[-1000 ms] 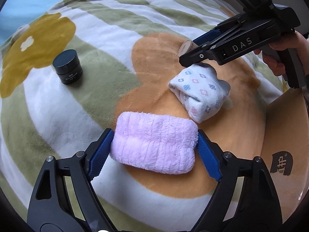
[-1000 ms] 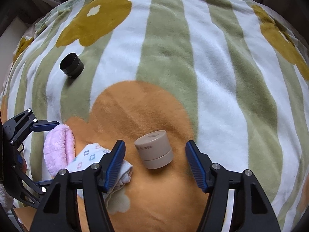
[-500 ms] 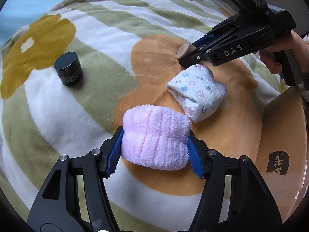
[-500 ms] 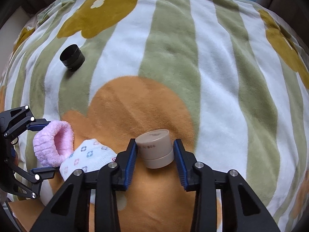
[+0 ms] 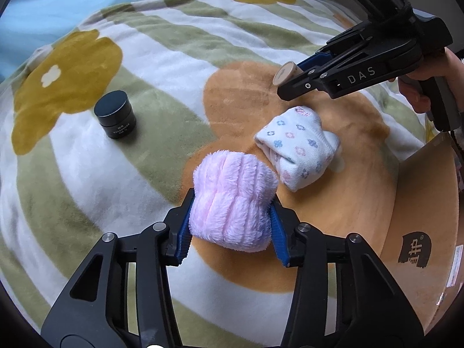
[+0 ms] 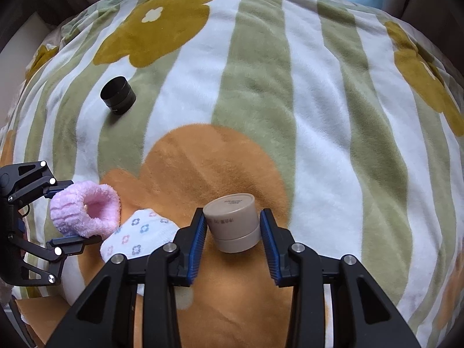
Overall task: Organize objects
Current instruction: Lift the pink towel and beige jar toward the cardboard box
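Note:
My left gripper [image 5: 230,220] is shut on a fluffy pink rolled cloth [image 5: 232,200] and holds it just above the blanket; it also shows in the right wrist view [image 6: 85,208]. A white rolled sock with small flowers [image 5: 298,148] lies just beyond it on the orange patch, and shows in the right wrist view [image 6: 137,233]. My right gripper [image 6: 233,229] is shut on a beige round jar [image 6: 232,221]. The jar's lid [image 5: 284,73] shows at the right gripper's tip in the left wrist view. A black round jar [image 5: 116,114] stands alone to the left, also in the right wrist view [image 6: 118,95].
Everything lies on a soft striped blanket with flower patches [image 6: 261,87]. A brown cardboard box [image 5: 420,232] with a dark logo sits at the right edge of the left wrist view. A hand [image 5: 426,87] holds the right gripper's handle.
Both grippers closed: the left squeezed the pink cloth narrow and lifted it slightly, the right closed on the beige jar and raised it a little.

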`<state>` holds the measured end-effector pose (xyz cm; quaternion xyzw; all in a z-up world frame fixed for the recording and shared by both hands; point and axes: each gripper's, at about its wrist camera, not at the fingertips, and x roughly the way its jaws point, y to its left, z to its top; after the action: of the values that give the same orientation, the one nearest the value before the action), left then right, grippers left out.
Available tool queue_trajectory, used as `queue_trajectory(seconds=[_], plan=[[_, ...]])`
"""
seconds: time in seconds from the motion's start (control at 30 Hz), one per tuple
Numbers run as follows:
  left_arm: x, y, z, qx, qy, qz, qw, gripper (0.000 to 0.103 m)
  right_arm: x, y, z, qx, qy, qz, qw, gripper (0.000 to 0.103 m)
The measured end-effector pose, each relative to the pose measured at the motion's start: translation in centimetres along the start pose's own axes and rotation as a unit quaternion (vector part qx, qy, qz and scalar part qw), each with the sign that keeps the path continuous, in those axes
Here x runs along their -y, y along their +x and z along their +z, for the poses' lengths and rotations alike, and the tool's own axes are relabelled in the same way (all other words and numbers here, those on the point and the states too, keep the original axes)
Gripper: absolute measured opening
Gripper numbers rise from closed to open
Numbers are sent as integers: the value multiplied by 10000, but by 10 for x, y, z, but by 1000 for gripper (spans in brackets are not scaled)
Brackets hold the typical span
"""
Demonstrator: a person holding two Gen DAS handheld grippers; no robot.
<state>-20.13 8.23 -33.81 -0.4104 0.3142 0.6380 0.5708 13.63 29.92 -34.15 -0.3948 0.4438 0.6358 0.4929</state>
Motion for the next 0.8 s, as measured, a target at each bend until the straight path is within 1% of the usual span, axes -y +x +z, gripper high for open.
queue_trajectory(seconds=[0.2,0.37,0.4,0.47,0.6,0.8], plan=[[1,-18,3,98,-107,128,9998,42,1,-17,-5,86,5,20,10000,35],[0,-48,7,263,-328,267,9988,42,-1,-42,-3,212,-1,21,9998,35],[1,-56,7,297,-371,320,9984,42,-11,-42,10,238,1,29,9997,35],[4,-71,10,349,-438,413,9976,42,-20,-49,25,307,-35,43,9995,35],[14,-103,13,397,-584,710,9950,42,-32,-83,18,461,-140,87,9988,35],[37,-153,6,645,-1036,1001,9875,42,-49,-132,0,690,-368,230,9967,35]])
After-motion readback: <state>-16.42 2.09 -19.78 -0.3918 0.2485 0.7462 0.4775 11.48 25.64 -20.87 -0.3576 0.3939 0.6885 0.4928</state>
